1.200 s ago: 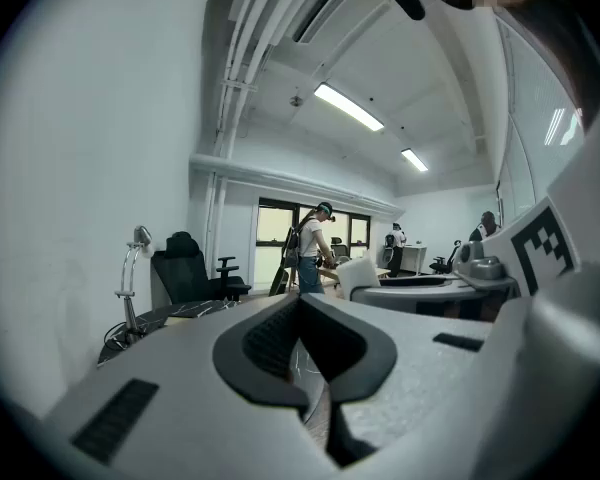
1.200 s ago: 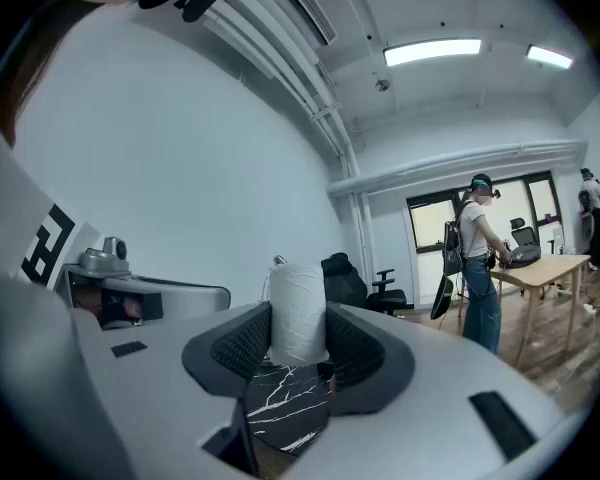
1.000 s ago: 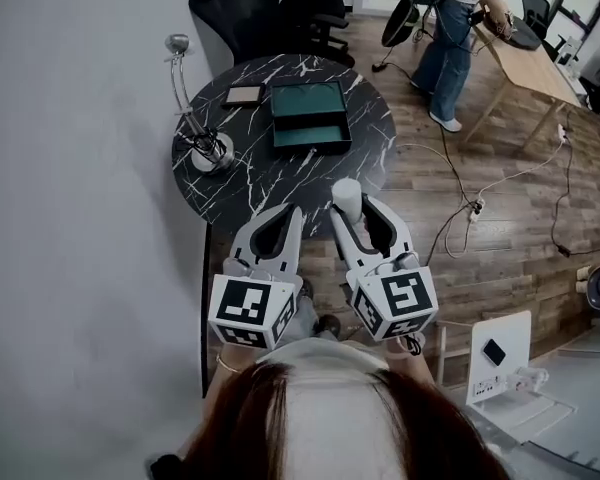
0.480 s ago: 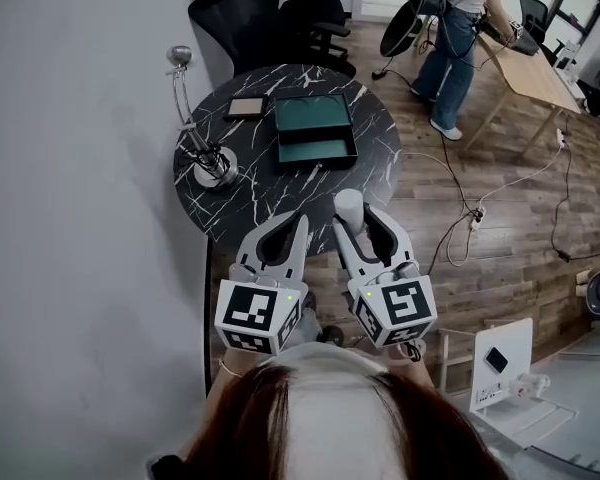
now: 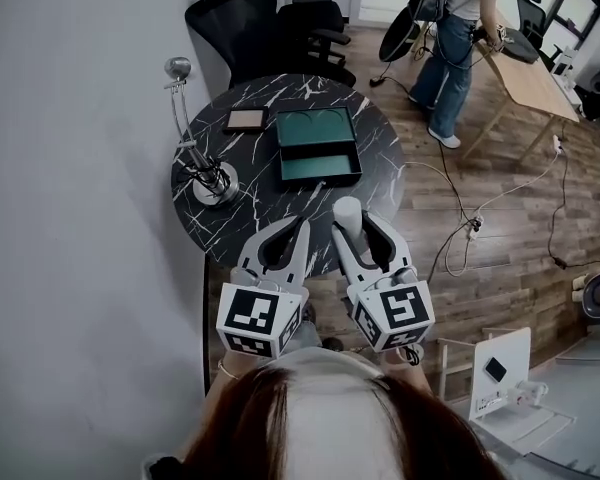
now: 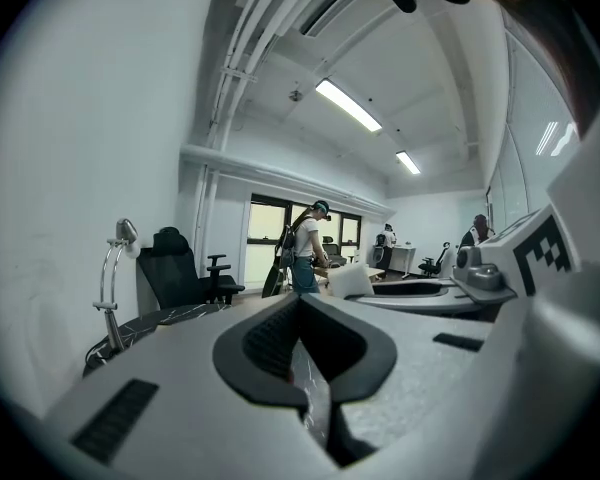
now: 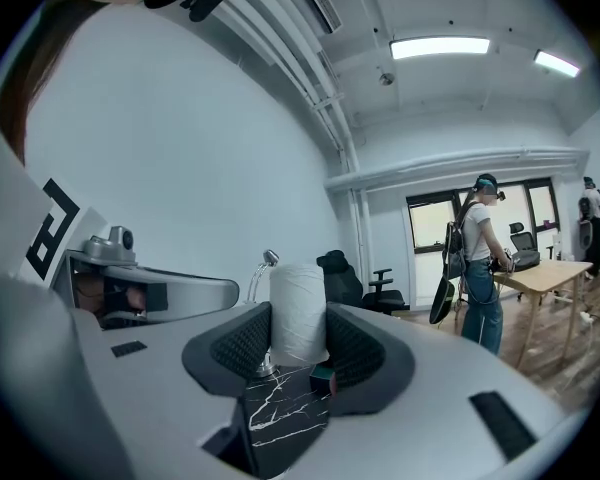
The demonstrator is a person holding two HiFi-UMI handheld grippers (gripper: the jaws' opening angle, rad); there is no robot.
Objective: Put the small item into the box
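Within right gripper: white roll clamped upright; box well ahead

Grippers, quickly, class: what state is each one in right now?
Left gripper: shut, nothing between its jaws.
Right gripper: shut on the white cylinder, which stands upright between the pads.

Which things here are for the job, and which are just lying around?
For the job: white roll, held by the right gripper; open green box on the round table.
Just lying about: chrome lamp; small brown box; black chairs; empty left gripper.
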